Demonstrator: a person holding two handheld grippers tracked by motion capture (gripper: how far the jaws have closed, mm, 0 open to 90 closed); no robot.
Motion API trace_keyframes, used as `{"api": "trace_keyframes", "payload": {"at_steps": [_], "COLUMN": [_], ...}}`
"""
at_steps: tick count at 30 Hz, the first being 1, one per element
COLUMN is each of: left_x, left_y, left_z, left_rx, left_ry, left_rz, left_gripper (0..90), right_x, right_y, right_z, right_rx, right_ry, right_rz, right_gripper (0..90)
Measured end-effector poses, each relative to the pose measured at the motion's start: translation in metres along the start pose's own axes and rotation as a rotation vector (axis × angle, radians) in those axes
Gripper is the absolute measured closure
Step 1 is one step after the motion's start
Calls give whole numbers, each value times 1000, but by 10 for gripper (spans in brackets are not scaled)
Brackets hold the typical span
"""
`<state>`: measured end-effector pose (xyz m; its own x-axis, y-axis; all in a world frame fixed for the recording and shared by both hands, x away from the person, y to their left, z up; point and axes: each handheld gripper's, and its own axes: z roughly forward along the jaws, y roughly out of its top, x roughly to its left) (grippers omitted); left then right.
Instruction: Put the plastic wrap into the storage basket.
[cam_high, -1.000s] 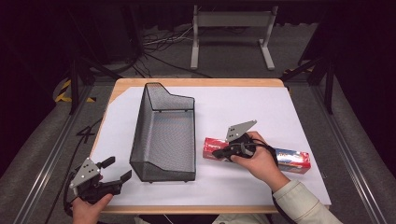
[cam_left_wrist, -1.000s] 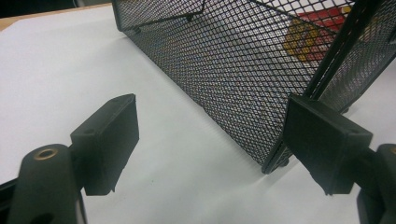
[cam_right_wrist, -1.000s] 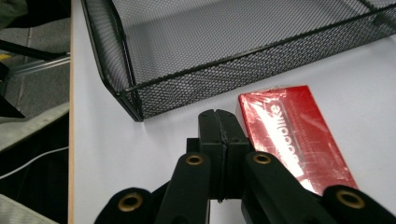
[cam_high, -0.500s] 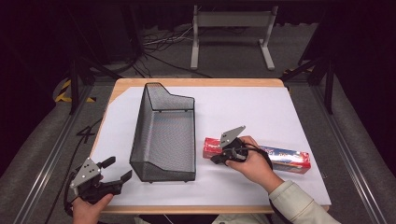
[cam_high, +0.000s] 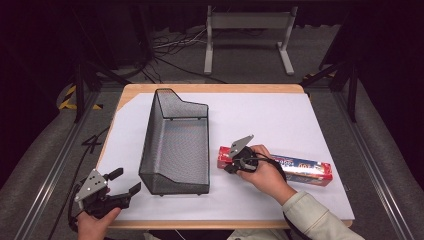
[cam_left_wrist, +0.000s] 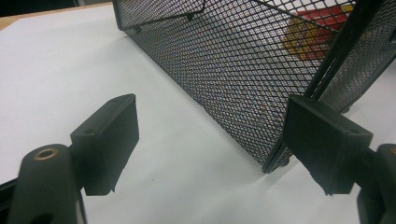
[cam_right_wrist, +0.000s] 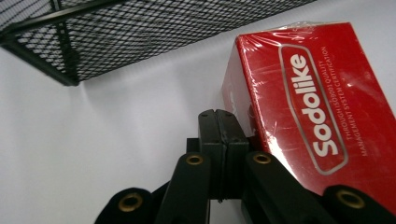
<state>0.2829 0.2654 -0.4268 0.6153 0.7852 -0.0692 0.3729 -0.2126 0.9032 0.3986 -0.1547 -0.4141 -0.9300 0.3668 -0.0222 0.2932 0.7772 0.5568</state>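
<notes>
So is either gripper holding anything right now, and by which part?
No. The left gripper is open near the basket's corner. The right gripper is shut, pads together, beside the red box's end, gripping nothing.

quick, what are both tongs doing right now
Left tongs: open, empty, beside the near corner of the mesh basket.
Right tongs: closed, gripping nothing, pressed beside the end of the red Sodolike box.

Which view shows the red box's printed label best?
The right gripper view: the red box sits close, its Sodolike lettering readable. The high view shows its whole length, print too small; the left gripper view shows a red blur through the mesh basket.
</notes>
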Motion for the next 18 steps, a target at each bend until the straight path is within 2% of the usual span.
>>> {"api": "trace_keyframes", "payload": {"at_steps": [9, 18], "left_x": [1, 1], "left_y": [0, -1], "left_z": [0, -2], "left_rx": [1, 0], "left_ry": [-2, 1], "left_rz": [-2, -2], "left_gripper": [196, 196], "right_x": [-25, -60], "right_y": [9, 15], "right_z": [4, 7], "right_rx": [19, 28], "right_ry": [-43, -108], "right_rz": [57, 132], "right_gripper": [900, 900]}}
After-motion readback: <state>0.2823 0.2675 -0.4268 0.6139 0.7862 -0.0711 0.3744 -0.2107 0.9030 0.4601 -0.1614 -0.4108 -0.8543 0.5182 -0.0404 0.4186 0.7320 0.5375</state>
